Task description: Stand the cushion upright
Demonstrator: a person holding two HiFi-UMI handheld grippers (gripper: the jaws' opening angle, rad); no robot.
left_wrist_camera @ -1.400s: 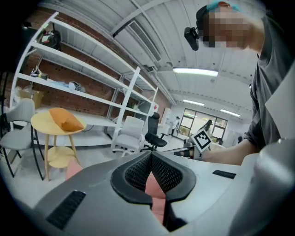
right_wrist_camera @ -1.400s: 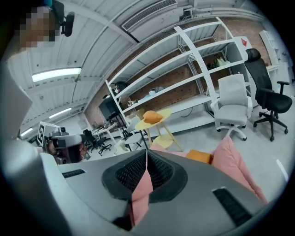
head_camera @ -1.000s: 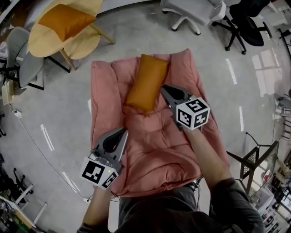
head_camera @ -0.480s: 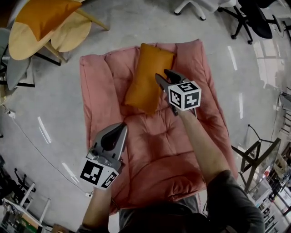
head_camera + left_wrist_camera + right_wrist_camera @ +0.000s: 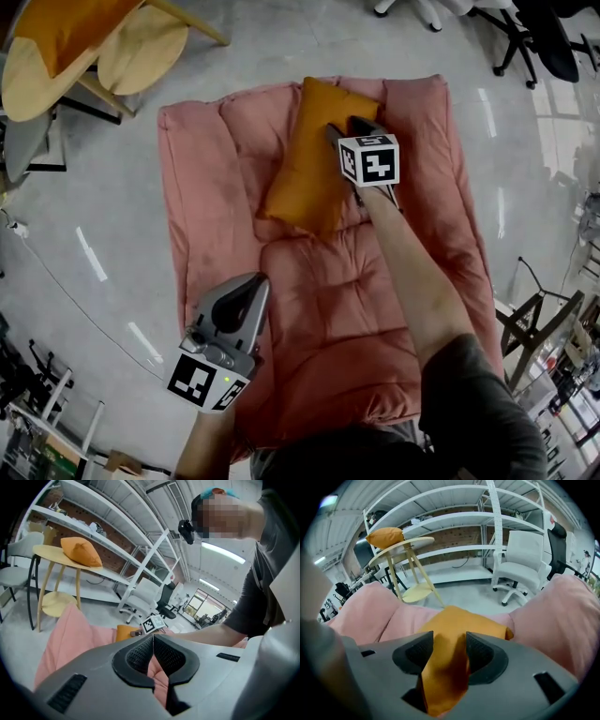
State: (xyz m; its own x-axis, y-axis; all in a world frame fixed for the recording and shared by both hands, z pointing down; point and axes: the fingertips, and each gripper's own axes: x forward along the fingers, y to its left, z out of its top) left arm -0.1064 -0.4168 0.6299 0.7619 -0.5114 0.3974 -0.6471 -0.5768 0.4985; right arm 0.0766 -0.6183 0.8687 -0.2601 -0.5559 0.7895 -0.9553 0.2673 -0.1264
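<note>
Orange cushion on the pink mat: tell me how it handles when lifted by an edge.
Probably soft: the orange cushion narrows between the pads of the right gripper. Likely light and floppy, so it may sag or topple on the padded pink mat.

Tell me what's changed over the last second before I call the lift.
The right gripper moved forward along the right edge of the cushion, and that edge now sits pinched between its fingers. The left gripper, fingers together and empty, stayed low over the near left edge of the pink mat. The cushion still lies flat.
</note>
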